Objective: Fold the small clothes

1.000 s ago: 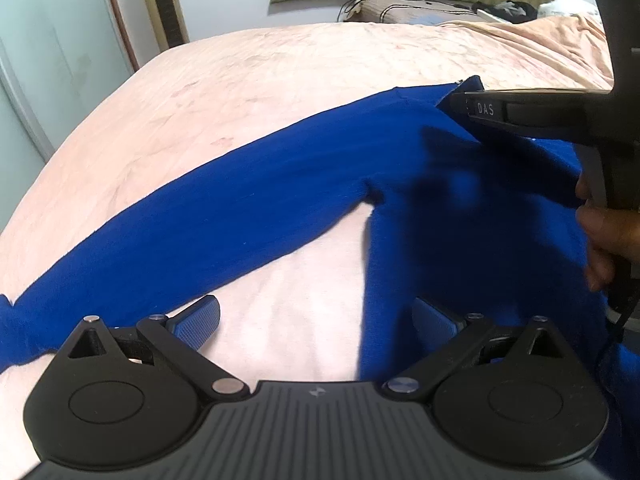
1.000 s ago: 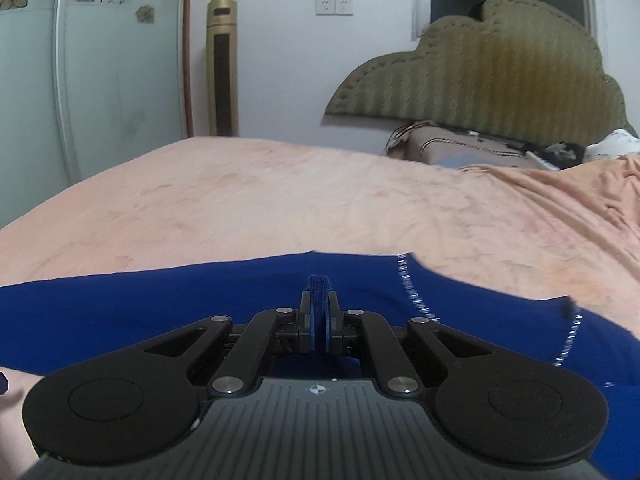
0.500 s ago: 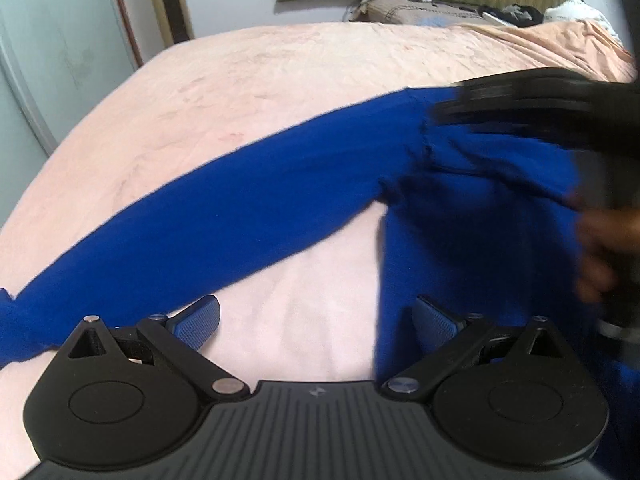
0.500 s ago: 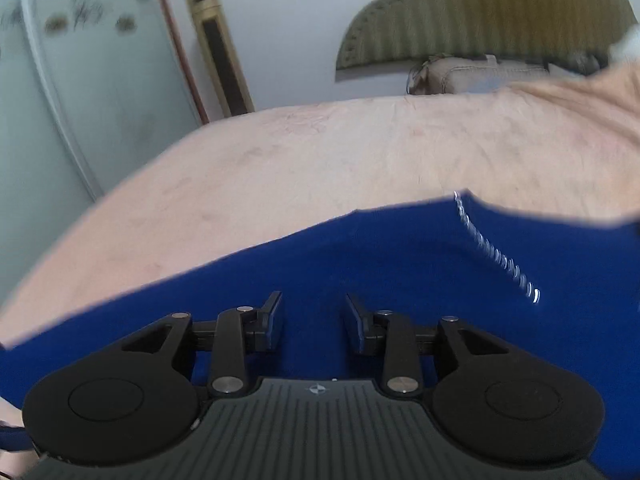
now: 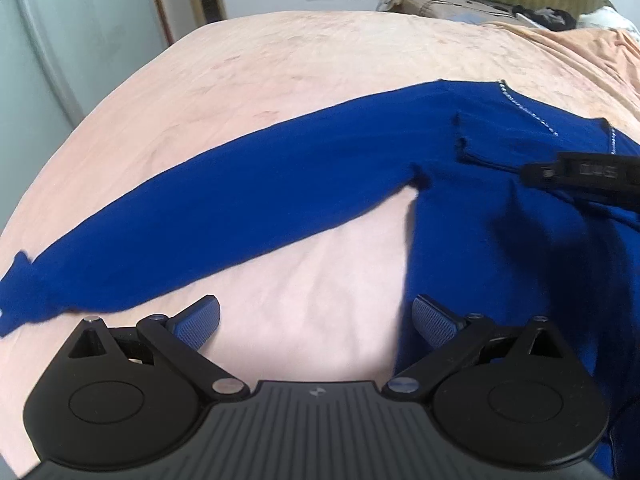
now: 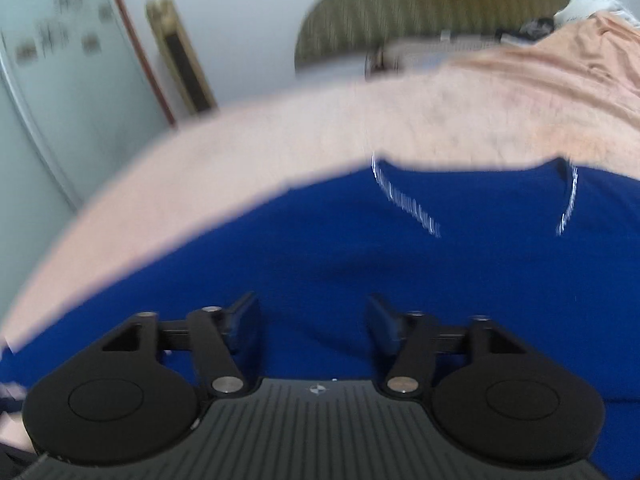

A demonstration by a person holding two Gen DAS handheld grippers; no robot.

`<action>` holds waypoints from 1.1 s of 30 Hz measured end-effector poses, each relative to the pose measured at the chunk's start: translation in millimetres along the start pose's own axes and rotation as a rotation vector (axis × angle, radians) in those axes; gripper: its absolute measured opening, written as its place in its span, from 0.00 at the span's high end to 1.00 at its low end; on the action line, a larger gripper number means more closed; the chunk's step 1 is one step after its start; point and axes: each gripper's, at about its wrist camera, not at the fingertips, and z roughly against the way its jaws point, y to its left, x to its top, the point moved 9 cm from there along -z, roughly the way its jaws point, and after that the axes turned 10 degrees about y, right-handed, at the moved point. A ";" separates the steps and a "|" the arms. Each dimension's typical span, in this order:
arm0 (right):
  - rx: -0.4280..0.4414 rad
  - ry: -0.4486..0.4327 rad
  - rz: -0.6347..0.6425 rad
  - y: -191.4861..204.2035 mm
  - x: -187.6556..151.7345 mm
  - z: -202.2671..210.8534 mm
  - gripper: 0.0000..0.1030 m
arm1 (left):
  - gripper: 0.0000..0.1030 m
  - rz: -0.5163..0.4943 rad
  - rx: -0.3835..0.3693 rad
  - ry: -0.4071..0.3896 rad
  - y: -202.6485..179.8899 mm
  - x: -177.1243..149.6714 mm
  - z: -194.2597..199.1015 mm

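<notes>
A bright blue long-sleeved top [image 5: 280, 184] lies flat on the peach bedsheet [image 5: 304, 72], one sleeve stretched out to the left, its neckline trimmed with small silver beads. My left gripper [image 5: 316, 320] hovers open over bare sheet beside the top's side edge, nothing between its fingers. My right gripper [image 6: 312, 320] hangs low over the top's chest [image 6: 360, 264], jaws opening, with only flat cloth below them and nothing pinched. In the left wrist view the right gripper [image 5: 532, 172] reaches in from the right edge above the shoulder.
A padded olive headboard [image 6: 440, 4] and a brown pillow [image 5: 448, 4] stand at the far end of the bed. A crumpled orange cover [image 6: 560, 64] lies at the far right. A pale wardrobe [image 5: 60, 48] and a tall gold-framed unit [image 6: 180, 72] stand left.
My right gripper let go of the top's shoulder edge, opened, and moved lower over the chest. The shoulder fabric dropped flat. The left gripper stayed open and nearly still.
</notes>
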 end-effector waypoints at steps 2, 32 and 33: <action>-0.016 -0.026 -0.011 2.2 -6.3 11.7 0.36 | 0.00 0.018 0.041 -0.014 14.3 -3.1 4.0; 0.093 -0.172 0.026 23.4 -73.5 108.0 0.13 | 0.15 1.390 -0.454 -0.355 297.7 -69.2 -0.3; 0.091 -0.170 0.023 21.5 -74.0 107.3 0.13 | 0.37 1.393 -0.424 -0.345 299.0 -70.1 0.0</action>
